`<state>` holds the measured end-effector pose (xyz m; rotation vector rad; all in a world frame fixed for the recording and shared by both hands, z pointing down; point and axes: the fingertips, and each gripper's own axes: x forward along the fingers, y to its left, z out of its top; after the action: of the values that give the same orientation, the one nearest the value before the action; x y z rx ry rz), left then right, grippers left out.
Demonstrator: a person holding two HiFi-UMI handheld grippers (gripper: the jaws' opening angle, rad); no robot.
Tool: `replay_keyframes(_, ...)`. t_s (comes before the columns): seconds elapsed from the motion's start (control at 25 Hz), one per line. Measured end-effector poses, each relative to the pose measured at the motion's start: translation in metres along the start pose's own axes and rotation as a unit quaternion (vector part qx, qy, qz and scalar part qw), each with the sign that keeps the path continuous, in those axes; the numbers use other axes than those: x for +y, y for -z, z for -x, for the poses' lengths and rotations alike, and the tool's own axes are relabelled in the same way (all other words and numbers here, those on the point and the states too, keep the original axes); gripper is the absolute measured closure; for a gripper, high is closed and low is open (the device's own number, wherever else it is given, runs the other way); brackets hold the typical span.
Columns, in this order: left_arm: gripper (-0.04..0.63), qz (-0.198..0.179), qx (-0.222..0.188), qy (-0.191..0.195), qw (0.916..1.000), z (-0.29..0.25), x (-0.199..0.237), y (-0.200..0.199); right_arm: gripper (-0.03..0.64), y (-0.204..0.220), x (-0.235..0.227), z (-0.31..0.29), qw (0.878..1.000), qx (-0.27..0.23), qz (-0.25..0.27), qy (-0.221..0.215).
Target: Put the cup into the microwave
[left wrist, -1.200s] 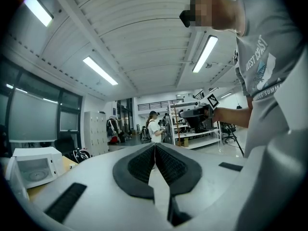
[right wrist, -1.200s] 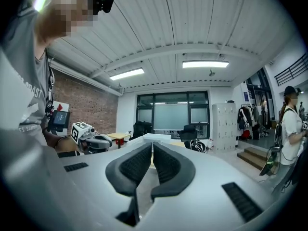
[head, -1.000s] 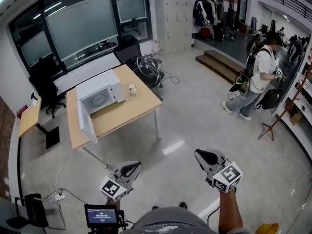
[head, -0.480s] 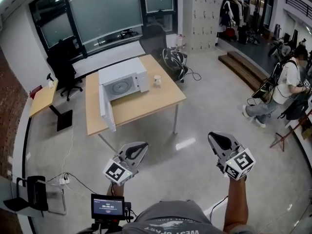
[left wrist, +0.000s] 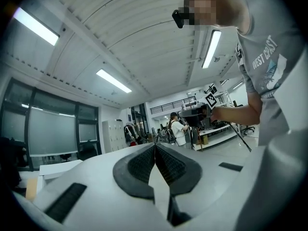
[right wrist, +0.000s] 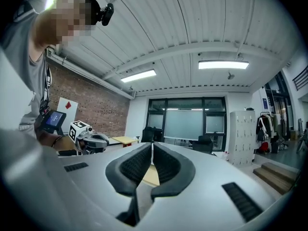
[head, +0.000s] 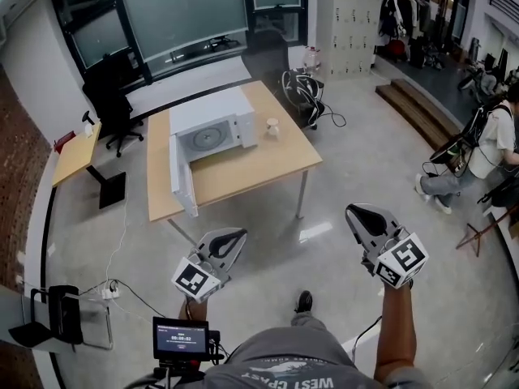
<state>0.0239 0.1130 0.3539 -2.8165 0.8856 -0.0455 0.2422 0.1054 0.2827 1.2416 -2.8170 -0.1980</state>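
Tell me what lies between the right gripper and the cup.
In the head view, only bare floor and then the near corner of the wooden table separate the right gripper from the cup. Nothing stands along that stretch.

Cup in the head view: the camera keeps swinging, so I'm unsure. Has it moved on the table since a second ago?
No. The cup still stands just right of the microwave on the table; only the camera shifted.

White microwave (head: 209, 108), white cup (head: 272, 126), tan table (head: 261, 165)
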Motion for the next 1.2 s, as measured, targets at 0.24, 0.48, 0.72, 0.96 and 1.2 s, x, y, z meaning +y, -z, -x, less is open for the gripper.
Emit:
replay_keyframes(0.24,0.574,0.001,0.023,-0.027,0.9994,-0.059,0.055,0.041,0.597,0.049,-0.081,-0.067,1.000,-0.002,-0.017,-0.023)
replay_keyframes(0.48,0.574,0.011,0.028,-0.046,0.9985,-0.118,0.072,0.034,0.597,0.039,-0.142,-0.080,0.999,0.004,-0.021,-0.043)
replay_keyframes(0.72,0.574,0.013,0.031,-0.042,0.9986,-0.166,0.087,0.048,0.597,0.053,-0.191,-0.106,0.998,0.015,-0.019,-0.056)
replay_keyframes(0.96,0.574,0.035,0.031,-0.033,0.9983,-0.185,0.129,0.068,0.597,0.069,-0.212,-0.148,0.998,0.039,-0.027,-0.048)
replay_keyframes(1.2,0.574,0.043,0.015,-0.017,0.9988,-0.179,0.183,0.063,0.597,0.060,-0.204,-0.193,0.998,0.055,-0.034,-0.027)
